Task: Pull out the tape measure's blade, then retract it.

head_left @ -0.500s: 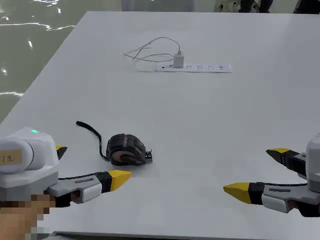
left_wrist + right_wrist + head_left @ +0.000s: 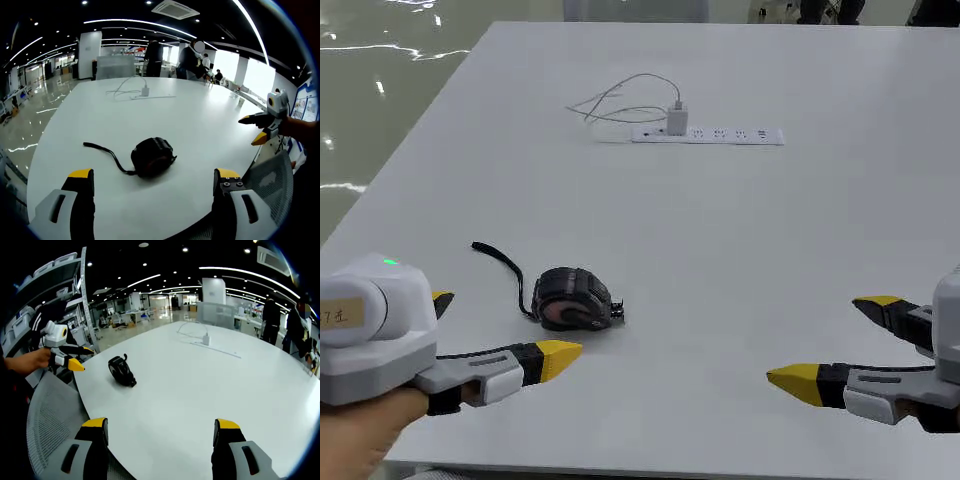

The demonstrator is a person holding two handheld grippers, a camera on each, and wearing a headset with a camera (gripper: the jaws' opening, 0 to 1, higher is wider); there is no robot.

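Note:
A black tape measure [image 2: 573, 298] with a black wrist strap [image 2: 500, 262] lies on the white table [image 2: 720, 230], its blade fully in. My left gripper [image 2: 500, 325] is open at the near left, just short of the tape measure [image 2: 152, 156], which lies ahead between the yellow-tipped jaws. At the near right edge my right gripper [image 2: 845, 340] hovers open, well away from the tape measure [image 2: 121, 370]. Nothing is held by either gripper.
A white power strip [image 2: 715, 134] with a plugged-in charger [image 2: 677, 122] and a coiled white cable [image 2: 620, 100] lies at the far middle of the table. People stand beyond the table's far end [image 2: 192, 60]. A mesh chair [image 2: 50, 420] sits by the near edge.

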